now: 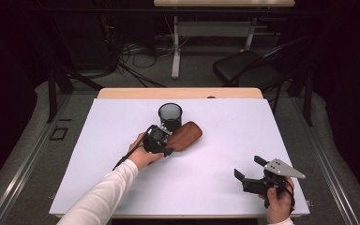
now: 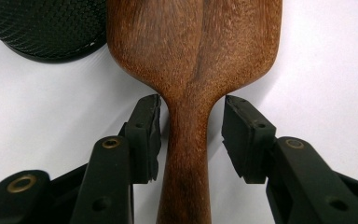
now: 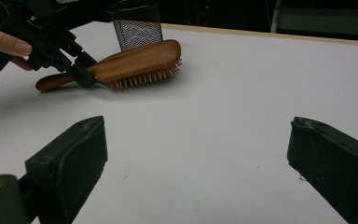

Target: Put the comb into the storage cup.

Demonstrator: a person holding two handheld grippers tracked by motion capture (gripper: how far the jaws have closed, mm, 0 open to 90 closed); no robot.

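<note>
My left gripper (image 2: 189,135) straddles the neck of the wooden hairbrush (image 2: 191,60), where the handle widens into the head. Its jaws stand apart, one on each side of the handle, with a sliver of gap at each pad, so nothing is clamped yet. The brush lies bristles-down on the white table (image 1: 225,187), its head stretching away ahead of my left jaws, and the black mesh cup (image 2: 42,28) stands just beyond and to one side of it. My right gripper (image 1: 258,176) hangs well off from the brush, jaws wide apart over bare table, holding nothing. I judge the risk lies in the taper: closing on that flared, smooth neck could squeeze the brush forward into the cup, or let the heavy head droop and twist once lifted.
</note>
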